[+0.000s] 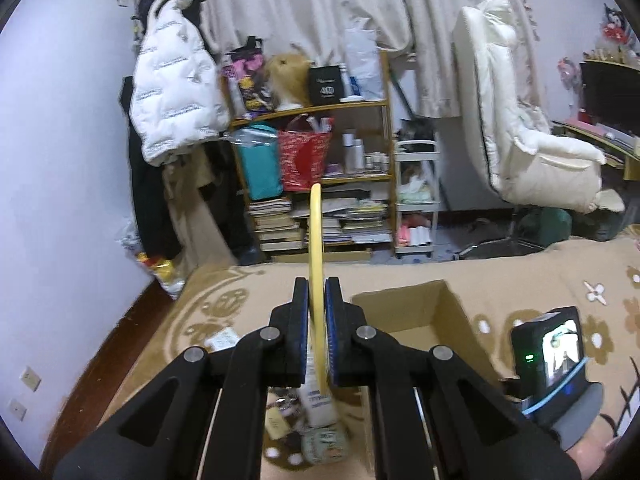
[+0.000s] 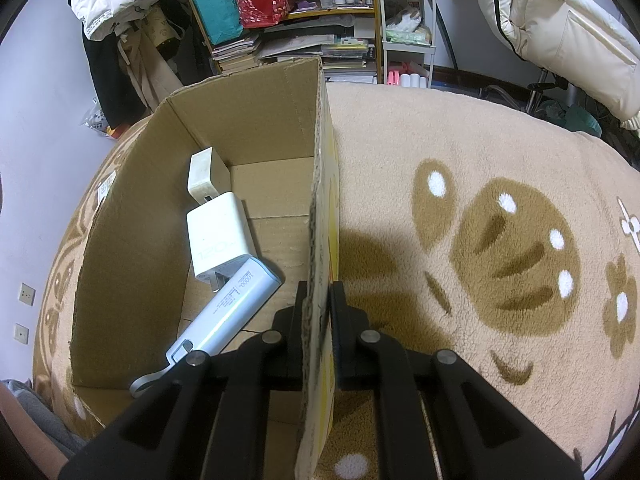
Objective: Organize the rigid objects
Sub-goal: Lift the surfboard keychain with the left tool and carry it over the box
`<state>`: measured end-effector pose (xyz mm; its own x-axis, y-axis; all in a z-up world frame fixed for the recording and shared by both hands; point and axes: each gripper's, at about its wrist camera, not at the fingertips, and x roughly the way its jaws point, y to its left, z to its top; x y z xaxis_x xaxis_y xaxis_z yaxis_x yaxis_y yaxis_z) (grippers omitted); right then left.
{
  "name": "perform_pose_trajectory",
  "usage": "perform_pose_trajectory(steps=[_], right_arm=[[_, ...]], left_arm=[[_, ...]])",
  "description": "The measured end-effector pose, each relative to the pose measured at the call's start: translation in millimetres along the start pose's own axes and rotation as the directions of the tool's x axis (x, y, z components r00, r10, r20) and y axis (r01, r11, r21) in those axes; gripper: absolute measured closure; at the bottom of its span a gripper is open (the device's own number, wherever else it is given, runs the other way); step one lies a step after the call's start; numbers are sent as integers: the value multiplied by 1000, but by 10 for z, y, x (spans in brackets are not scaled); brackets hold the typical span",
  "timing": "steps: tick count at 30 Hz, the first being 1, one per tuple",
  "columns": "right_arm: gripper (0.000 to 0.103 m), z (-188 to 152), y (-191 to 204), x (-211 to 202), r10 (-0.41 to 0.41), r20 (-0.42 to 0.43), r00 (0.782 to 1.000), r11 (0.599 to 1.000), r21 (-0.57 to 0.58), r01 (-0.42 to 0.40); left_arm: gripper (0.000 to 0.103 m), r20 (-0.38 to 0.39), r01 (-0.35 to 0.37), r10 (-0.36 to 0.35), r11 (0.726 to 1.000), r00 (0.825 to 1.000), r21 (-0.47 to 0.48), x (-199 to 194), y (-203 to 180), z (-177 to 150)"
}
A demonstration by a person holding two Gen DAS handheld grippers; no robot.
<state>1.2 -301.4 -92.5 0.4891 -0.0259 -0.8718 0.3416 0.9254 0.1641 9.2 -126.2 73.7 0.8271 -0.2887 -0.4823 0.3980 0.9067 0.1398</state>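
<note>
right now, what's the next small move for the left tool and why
Probably carry the yellow ring rightward over the cardboard box and let go. The left tool is shut on the ring, held upright above loose items. The right tool grips the box's wall, steadying it. Two white chargers and a power bank already lie inside.

A pale lilac wall [image 1: 60, 160] is seen at left, cream curtains [image 1: 320, 8] behind. A cluttered wooden shelf [image 1: 316, 108] is flanked by a hung white puffer jacket [image 1: 176, 92] and a cream padded chair [image 1: 520, 120]. A beige patterned blanket [image 2: 480, 220] is spread below.
</note>
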Motion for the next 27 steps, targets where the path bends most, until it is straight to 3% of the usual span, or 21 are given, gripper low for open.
perform_pose_trajectory(steps=[7,14,17,21,27], right_arm=[[93,15,-1,-2,0,-1,1000,1000,1,0],[93,19,-4,-1,1,-1,1000,1000,2,-1],[93,19,-5,0,1,-1,1000,1000,3,-1],[93,19,-5,0,1,-1,1000,1000,2,-1],[93,24,-8,0,3,-1,1000,1000,2,-3]], left_arm=[[96,-86,68,-69,998,994,-11,165,-253,-225],[96,-208,113,-120,993,971,-47,491,-374,-553],[96,-234,141,-159,986,959,-91,597,-347,-667],[95,-262,112,-128,991,956,-73,680,-353,-758],[91,-264,138,-153,987,952,-77,658,-311,-740]])
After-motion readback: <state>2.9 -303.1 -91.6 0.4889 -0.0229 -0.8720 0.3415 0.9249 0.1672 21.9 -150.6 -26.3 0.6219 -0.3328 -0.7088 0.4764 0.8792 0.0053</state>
